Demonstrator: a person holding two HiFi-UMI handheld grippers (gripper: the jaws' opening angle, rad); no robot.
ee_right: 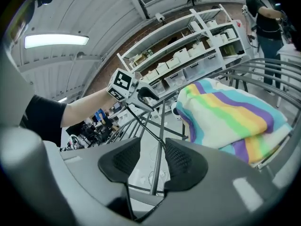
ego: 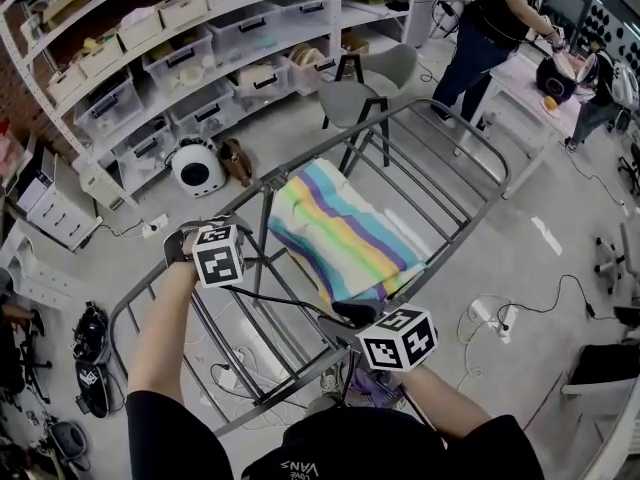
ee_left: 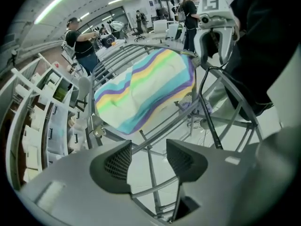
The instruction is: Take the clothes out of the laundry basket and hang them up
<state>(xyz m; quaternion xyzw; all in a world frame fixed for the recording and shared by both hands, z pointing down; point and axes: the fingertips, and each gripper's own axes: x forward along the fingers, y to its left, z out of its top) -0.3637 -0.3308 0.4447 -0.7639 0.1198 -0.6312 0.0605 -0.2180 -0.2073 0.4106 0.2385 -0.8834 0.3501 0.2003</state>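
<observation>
Along the back wall stands a long white shelving unit [ego: 200,48] loaded with bins and boxes. On the concrete floor in front of it stands a grey metal drying rack [ego: 437,103], its top frame of parallel bars spread level.

A striped cloth [ego: 340,228], banded in white, yellow, green, blue and purple, lies draped and folded over the middle bars of the rack. No tool touches it.

The left gripper [ee_left: 148,159] is held over the rack's near left end, well apart from the cloth. Its jaws stand apart with nothing between the pads; only rack bars and floor show through the gap.

The right gripper [ee_right: 153,161] is held at the rack's near edge, just beside the cloth's near end. Its jaws also stand apart and grip nothing; one rack bar shows behind the gap.

A thin black cable [ego: 280,303] runs between the two grippers, across the rack bars.
</observation>
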